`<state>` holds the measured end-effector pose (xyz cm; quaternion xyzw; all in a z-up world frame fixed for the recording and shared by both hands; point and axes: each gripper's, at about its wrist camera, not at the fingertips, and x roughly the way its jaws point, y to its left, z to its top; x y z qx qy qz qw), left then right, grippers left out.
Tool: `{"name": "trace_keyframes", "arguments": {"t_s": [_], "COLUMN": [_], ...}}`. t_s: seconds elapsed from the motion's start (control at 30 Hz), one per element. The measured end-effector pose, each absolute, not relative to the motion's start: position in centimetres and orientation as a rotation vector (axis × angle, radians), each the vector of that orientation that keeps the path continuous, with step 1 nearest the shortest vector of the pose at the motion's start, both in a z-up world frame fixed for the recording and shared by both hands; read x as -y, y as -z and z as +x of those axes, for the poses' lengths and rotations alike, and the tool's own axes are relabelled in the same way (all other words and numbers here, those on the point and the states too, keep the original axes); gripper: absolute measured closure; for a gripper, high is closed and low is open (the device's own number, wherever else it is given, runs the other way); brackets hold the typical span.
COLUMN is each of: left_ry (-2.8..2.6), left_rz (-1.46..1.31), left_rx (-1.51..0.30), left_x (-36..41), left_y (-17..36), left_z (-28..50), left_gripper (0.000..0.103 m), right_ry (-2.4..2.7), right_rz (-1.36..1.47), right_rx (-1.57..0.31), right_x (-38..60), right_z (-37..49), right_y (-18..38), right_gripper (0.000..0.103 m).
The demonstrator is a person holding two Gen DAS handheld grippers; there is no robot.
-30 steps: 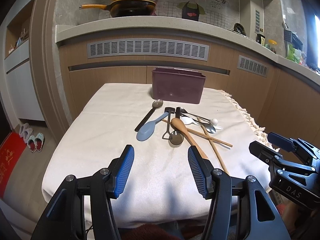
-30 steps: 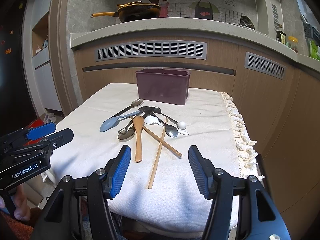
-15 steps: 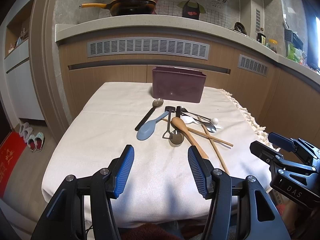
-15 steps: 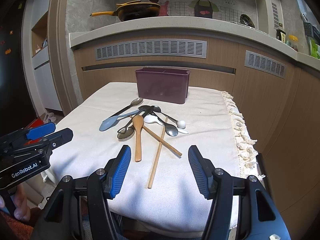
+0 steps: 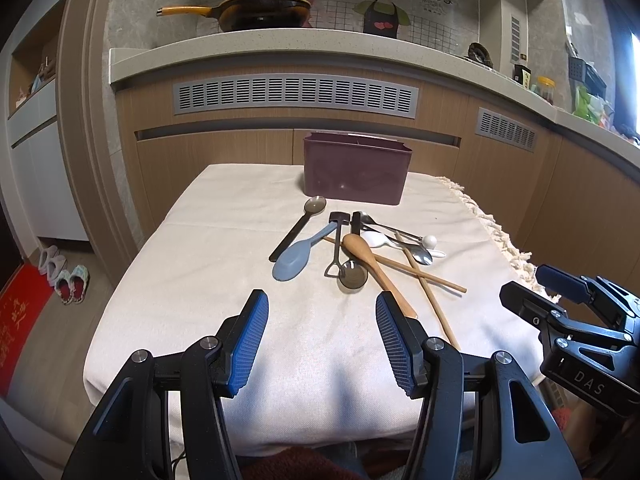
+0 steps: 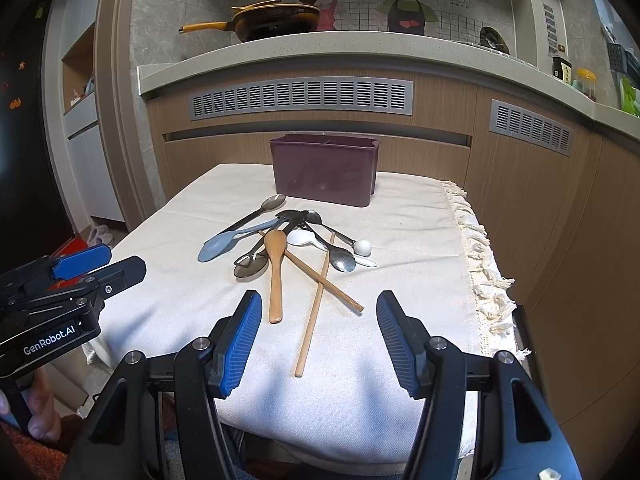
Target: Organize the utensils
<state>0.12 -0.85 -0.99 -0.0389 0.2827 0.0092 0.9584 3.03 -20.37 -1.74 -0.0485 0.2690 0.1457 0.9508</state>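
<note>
The left tongs [image 5: 322, 336] hover spread wide over the near edge of the bench [image 5: 192, 280], pinching nothing. The right tongs [image 6: 318, 336] are likewise spread and empty above the near edge, with the lower end of one chopstick lying between the blue pads [image 6: 236, 344] in the right wrist view.

The utensils lie in a loose pile at the middle of the cloth-covered bench, toward 12 o'clock from both tongs. In the left wrist view, a grey-blue spoon [image 5: 292, 260] lies at the 9 o'clock side of the pile, with a dark-handled metal spoon [image 5: 298, 226] just beyond it. A wooden spoon [image 5: 370, 260] runs from the pile's middle toward 5 o'clock, its handle end hidden behind the right-hand pad. Two wooden chopsticks [image 5: 424, 280] cross each other at the 3 o'clock side. A white spoon [image 5: 384, 240] and a steel spoon [image 5: 422, 257] lie at about 2 o'clock, overlapping.

A purple utensil holder [image 5: 356, 174] stands upright at 12 o'clock beyond the pile, apart from it.
</note>
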Motion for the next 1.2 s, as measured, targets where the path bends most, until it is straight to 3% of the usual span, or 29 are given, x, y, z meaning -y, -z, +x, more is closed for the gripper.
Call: {"name": "trace_keyframes", "arguments": {"t_s": [0.6, 0.83, 1.07, 1.2], "left_ry": [0.037, 0.106, 0.254, 0.315], "left_rz": [-0.112, -0.144, -0.210, -0.093], "left_rx": [-0.603, -0.689, -0.803, -0.887], "left_x": [0.7, -1.0, -4.5, -4.3], "left_y": [1.0, 2.3, 2.4, 2.8], "left_z": [1.7, 10.1, 19.3, 25.4], "left_gripper": [0.046, 0.049, 0.057, 0.059], "right_ry": [-0.299, -0.382, -0.348, -0.299], "right_rz": [-0.109, -0.188, -0.195, -0.215], "right_rx": [-0.516, -0.576, -0.719, -0.802], "right_x": [20.9, 21.0, 21.1, 20.9], "right_z": [3.8, 11.0, 18.5, 20.9], "right_y": [0.8, -0.6, 1.6, 3.8], "right_gripper": [0.047, 0.046, 0.047, 0.048]}}
